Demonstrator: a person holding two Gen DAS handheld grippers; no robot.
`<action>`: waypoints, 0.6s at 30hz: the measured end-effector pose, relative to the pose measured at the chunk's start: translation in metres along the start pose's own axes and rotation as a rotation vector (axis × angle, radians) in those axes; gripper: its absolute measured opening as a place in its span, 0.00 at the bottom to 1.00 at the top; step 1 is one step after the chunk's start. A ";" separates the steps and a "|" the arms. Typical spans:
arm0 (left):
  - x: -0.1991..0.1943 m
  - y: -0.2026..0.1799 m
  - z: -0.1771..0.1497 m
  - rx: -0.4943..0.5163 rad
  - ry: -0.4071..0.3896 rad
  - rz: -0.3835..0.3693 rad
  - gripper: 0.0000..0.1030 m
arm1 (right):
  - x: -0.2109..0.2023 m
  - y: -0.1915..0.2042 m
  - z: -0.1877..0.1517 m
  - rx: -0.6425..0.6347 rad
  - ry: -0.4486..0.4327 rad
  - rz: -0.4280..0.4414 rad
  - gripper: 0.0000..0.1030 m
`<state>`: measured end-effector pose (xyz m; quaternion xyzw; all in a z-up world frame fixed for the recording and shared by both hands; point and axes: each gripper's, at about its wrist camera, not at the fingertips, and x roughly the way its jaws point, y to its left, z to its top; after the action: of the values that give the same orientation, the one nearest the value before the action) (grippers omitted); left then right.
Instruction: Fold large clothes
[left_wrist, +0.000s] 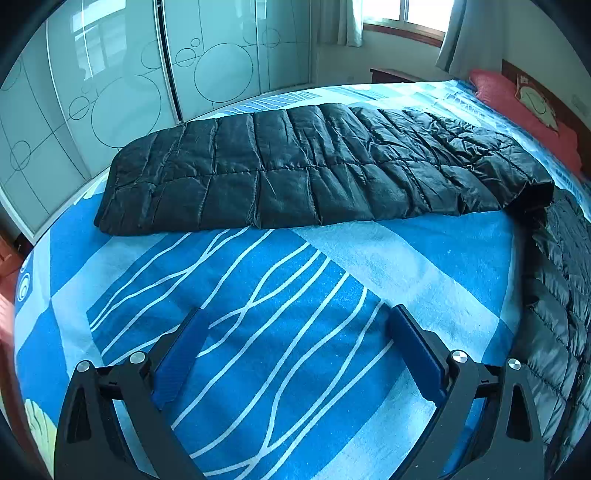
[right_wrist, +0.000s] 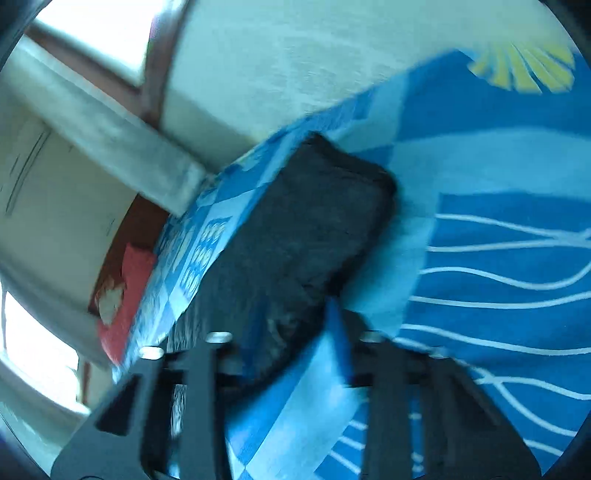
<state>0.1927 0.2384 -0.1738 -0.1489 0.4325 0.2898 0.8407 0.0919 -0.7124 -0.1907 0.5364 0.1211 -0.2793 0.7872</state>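
A black quilted puffer jacket (left_wrist: 295, 166) lies folded lengthwise across the bed, and more of it trails down the right edge (left_wrist: 561, 295). My left gripper (left_wrist: 299, 314) hovers open over the bare blue sheet (left_wrist: 406, 258) in front of the jacket, with nothing between its blue pads (left_wrist: 181, 354). The right wrist view is blurred. It looks along the jacket (right_wrist: 306, 229) from one end. My right gripper (right_wrist: 284, 328) has its fingers drawn close together, and the jacket's near edge appears pinched between them.
The blue patterned sheet (right_wrist: 498, 166) covers the whole bed. A red pillow (left_wrist: 517, 103) lies at the headboard end. Sliding wardrobe doors (left_wrist: 129, 92) stand beyond the far side of the bed. A curtained window (left_wrist: 402, 11) is behind.
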 end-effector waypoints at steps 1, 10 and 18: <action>-0.001 0.001 -0.001 -0.001 -0.003 -0.001 0.95 | -0.001 -0.002 -0.001 0.024 0.003 0.022 0.21; -0.003 0.000 -0.006 0.009 -0.012 0.015 0.96 | 0.001 0.035 -0.050 0.028 0.134 0.193 0.70; -0.001 -0.001 -0.005 0.007 -0.012 0.011 0.96 | 0.001 0.030 -0.020 0.039 -0.063 0.093 0.70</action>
<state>0.1896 0.2346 -0.1754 -0.1420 0.4293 0.2940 0.8421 0.1123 -0.6866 -0.1756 0.5475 0.0658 -0.2612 0.7923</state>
